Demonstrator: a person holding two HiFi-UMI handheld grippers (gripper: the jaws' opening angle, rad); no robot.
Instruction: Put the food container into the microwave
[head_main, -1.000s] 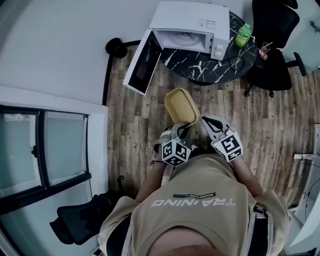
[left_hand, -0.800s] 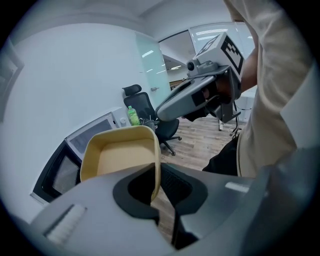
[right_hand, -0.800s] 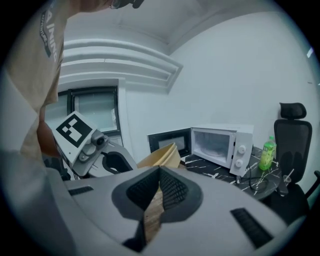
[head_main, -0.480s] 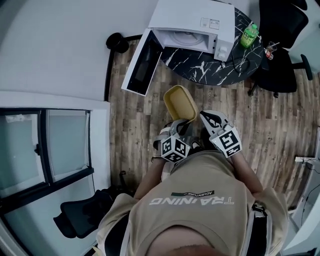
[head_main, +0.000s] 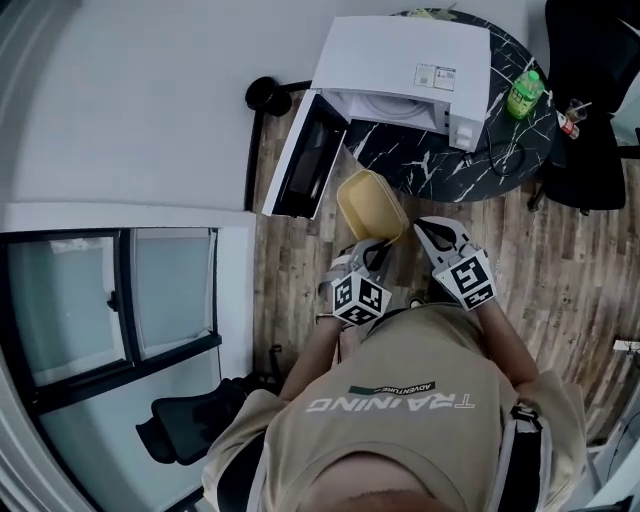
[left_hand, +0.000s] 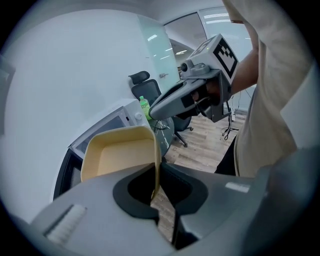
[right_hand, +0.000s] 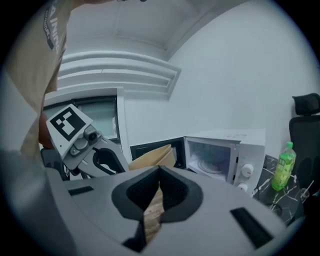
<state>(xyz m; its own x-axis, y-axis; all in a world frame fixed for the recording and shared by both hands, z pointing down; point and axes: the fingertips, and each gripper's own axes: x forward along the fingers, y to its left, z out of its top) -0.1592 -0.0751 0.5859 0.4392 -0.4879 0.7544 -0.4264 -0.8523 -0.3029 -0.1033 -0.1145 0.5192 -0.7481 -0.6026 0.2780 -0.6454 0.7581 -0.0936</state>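
Note:
The empty yellow food container (head_main: 370, 203) hangs tilted over the wooden floor, just in front of the white microwave (head_main: 405, 55). The microwave's door (head_main: 305, 160) is swung wide open to the left. My left gripper (head_main: 378, 245) is shut on the container's near wall, and the left gripper view shows that wall pinched between the jaws (left_hand: 156, 170). My right gripper (head_main: 432, 228) floats beside the container on its right, shut with nothing in it. In the right gripper view the microwave (right_hand: 225, 155) shows its lit cavity and glass turntable.
The microwave stands on a round black marble table (head_main: 440, 170) with a green bottle (head_main: 522, 93) at its right. A black office chair (head_main: 600, 60) sits beyond the table, another (head_main: 185, 435) at lower left. A glass partition (head_main: 100, 310) runs along the left.
The person has stepped closer to the microwave, so its open door now sits just left of the container. Both grippers keep their hold and spacing.

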